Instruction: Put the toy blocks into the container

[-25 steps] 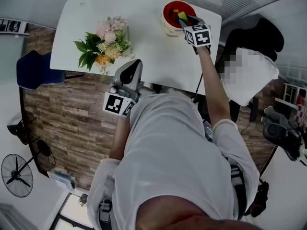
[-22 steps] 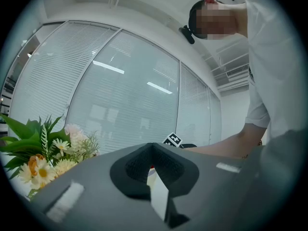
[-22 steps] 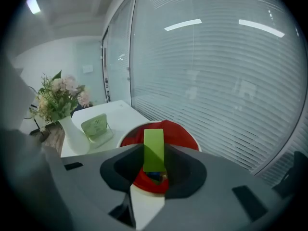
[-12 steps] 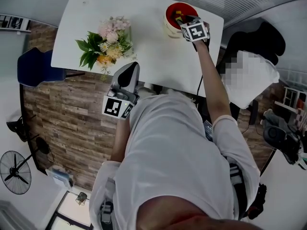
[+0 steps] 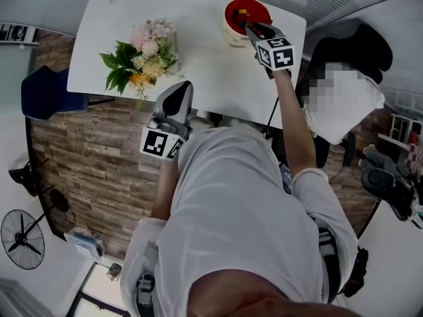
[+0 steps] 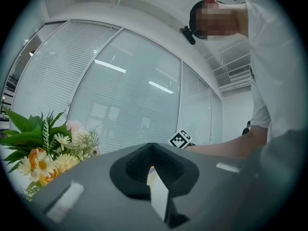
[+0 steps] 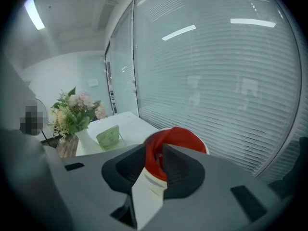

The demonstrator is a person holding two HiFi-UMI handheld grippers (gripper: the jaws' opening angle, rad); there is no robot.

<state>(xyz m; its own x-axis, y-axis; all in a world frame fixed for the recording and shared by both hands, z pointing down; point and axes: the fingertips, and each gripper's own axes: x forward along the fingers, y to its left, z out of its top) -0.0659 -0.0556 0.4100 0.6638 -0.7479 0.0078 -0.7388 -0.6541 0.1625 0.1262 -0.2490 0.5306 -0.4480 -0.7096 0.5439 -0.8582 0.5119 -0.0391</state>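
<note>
A red container (image 5: 236, 8) stands at the far right of the white table (image 5: 198, 58), with coloured toy blocks (image 5: 241, 13) inside. My right gripper (image 5: 254, 30) hovers at its near rim, pointing down into it. In the right gripper view the container (image 7: 180, 136) shows through the gap of the right gripper (image 7: 159, 150). Its jaws have just been closing, they stand open, and nothing is between them. My left gripper (image 5: 180, 96) hangs level over the table's near edge, far from the container. In its own view the left gripper (image 6: 151, 162) looks shut and empty.
A vase of flowers (image 5: 140, 57) stands at the middle left of the table, also visible as flowers (image 6: 43, 148) and flowers (image 7: 74, 112). A small green card (image 7: 108, 136) stands beside it. Window blinds (image 7: 216, 81) lie behind the table, and a dark chair (image 5: 360, 48) is to the right.
The right gripper held a green and yellow block at the container's rim, went over the container, and has now drawn back without it. The left gripper has stayed put.
</note>
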